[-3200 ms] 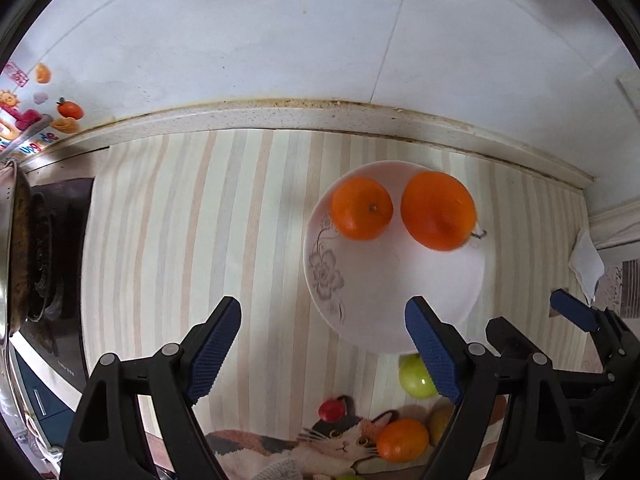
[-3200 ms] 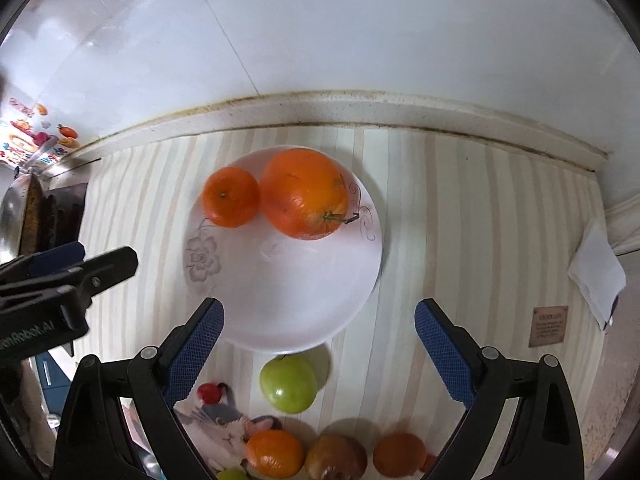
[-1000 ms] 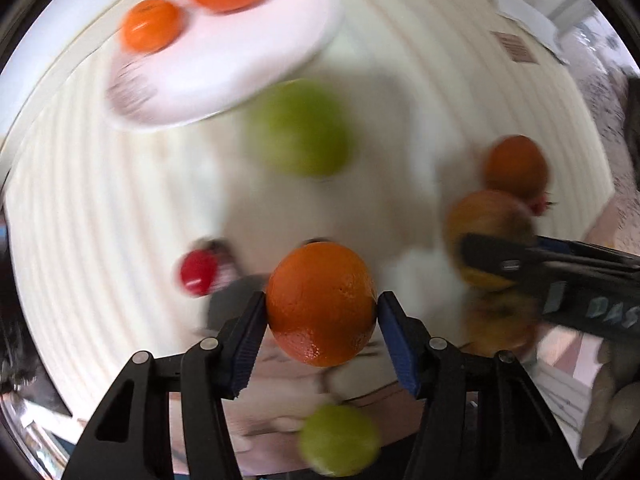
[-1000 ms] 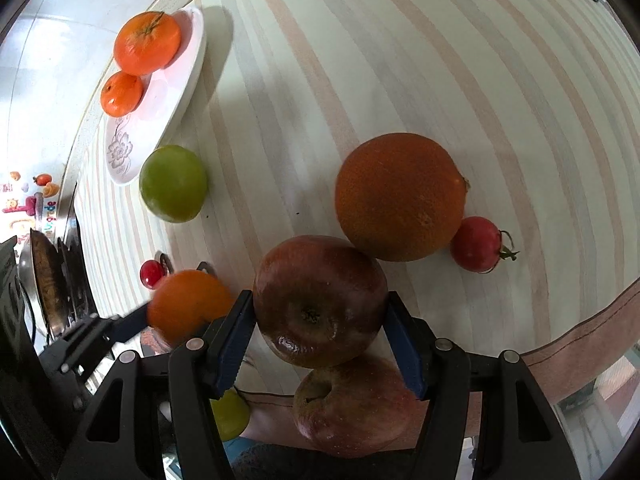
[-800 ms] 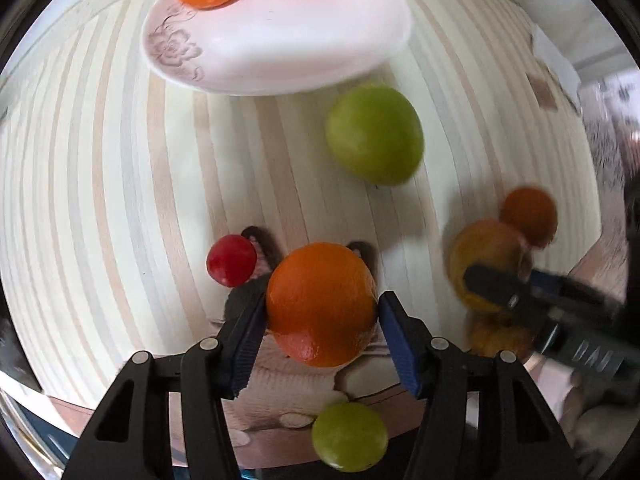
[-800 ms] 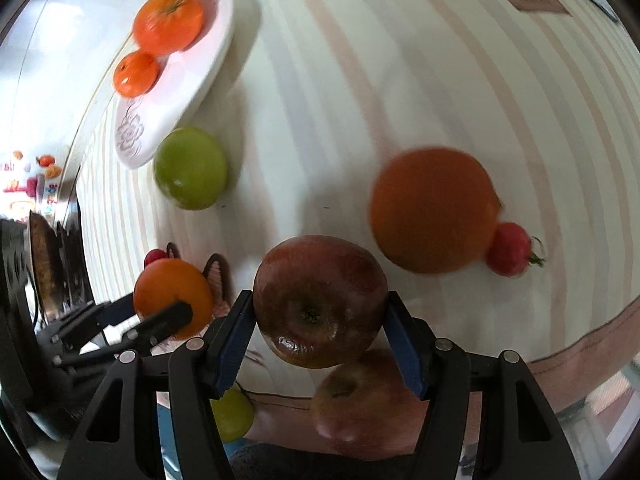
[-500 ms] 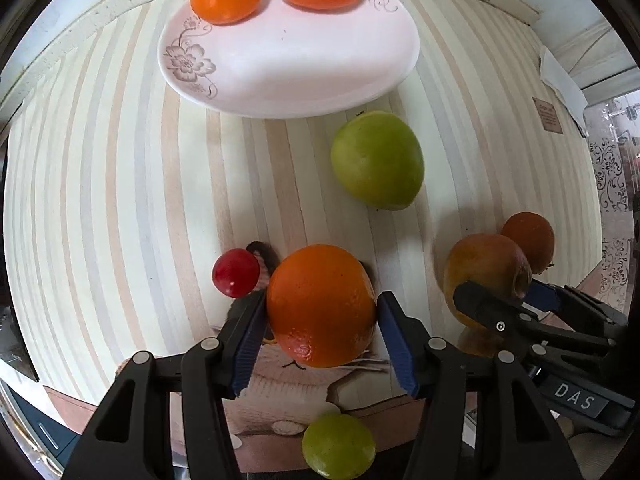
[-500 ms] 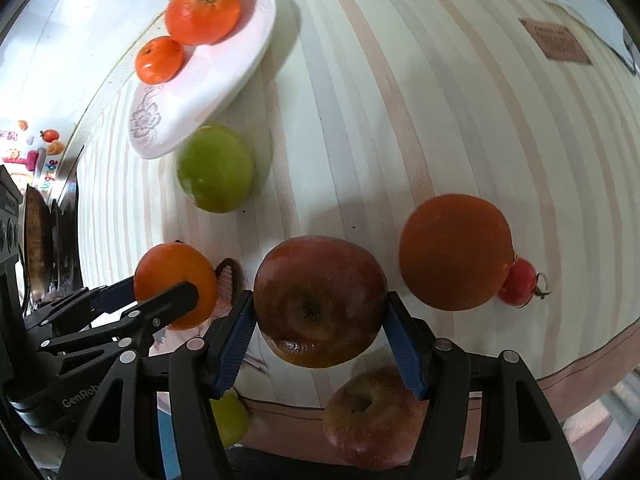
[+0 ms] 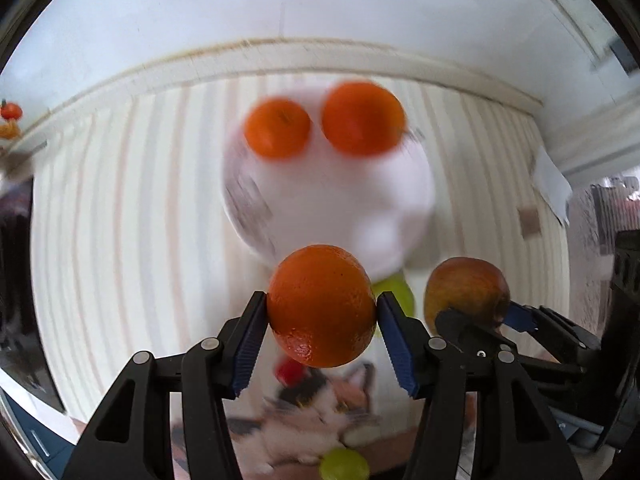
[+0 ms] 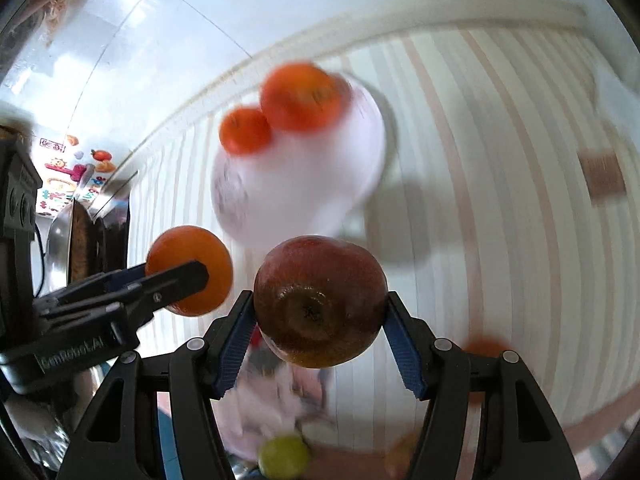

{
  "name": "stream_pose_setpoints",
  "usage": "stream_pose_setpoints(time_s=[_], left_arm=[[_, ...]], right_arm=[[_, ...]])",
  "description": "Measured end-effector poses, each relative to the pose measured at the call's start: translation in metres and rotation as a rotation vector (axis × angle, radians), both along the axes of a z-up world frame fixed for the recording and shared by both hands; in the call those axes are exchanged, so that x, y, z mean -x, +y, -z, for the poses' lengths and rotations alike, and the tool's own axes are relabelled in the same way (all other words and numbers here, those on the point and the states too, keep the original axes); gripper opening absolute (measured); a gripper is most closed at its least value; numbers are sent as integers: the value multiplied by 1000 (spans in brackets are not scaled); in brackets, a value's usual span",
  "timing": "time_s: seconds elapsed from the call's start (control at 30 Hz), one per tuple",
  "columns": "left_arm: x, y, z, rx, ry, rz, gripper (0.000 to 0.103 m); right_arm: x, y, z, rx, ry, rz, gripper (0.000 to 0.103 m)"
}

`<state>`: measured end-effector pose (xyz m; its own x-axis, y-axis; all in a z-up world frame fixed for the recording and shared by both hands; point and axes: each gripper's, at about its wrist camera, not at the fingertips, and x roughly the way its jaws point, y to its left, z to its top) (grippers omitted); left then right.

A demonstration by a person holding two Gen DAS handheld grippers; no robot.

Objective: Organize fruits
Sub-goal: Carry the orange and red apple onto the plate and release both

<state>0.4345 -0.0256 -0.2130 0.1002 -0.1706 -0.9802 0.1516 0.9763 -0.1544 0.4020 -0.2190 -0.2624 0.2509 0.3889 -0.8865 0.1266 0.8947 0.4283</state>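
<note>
- While both hands are loaded, the left gripper [image 9: 322, 316], low in frame, has its jaws pinching an orange [image 9: 321, 305]; the right gripper [image 10: 320, 320] pinches an apple [image 10: 320, 300].
- Both point steeply down over the striped desk [image 9: 120, 220].
- Farther up, the plate [image 9: 332, 204] holds two oranges; several fruits lie loose below it, so sorting looks partly done.

We see our right gripper [image 10: 320, 320] clamping a dark red apple [image 10: 320, 300] just this side of the white plate [image 10: 296, 200]. Two oranges [image 10: 300, 96] sit at the plate's far edge. Left of the plate, our left gripper [image 10: 176, 280] grips another orange [image 10: 188, 248], held off the striped counter [image 10: 500, 200]
</note>
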Motion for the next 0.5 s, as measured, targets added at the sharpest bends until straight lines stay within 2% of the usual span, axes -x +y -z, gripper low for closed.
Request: stream_pose_setpoints(time_s=[0.13, 0.27, 0.4, 0.5], left_arm=[[-43, 12, 15, -33, 30, -35, 53], [-77, 10, 40, -109, 61, -28, 53], [-92, 6, 57, -143, 99, -6, 53], [-95, -3, 59, -157, 90, 19, 52]], right_arm=[[-49, 16, 9, 44, -6, -46, 66], [-88, 27, 24, 82, 11, -83, 66], [-107, 35, 41, 123, 37, -116, 66], [-114, 36, 52, 145, 63, -130, 66]])
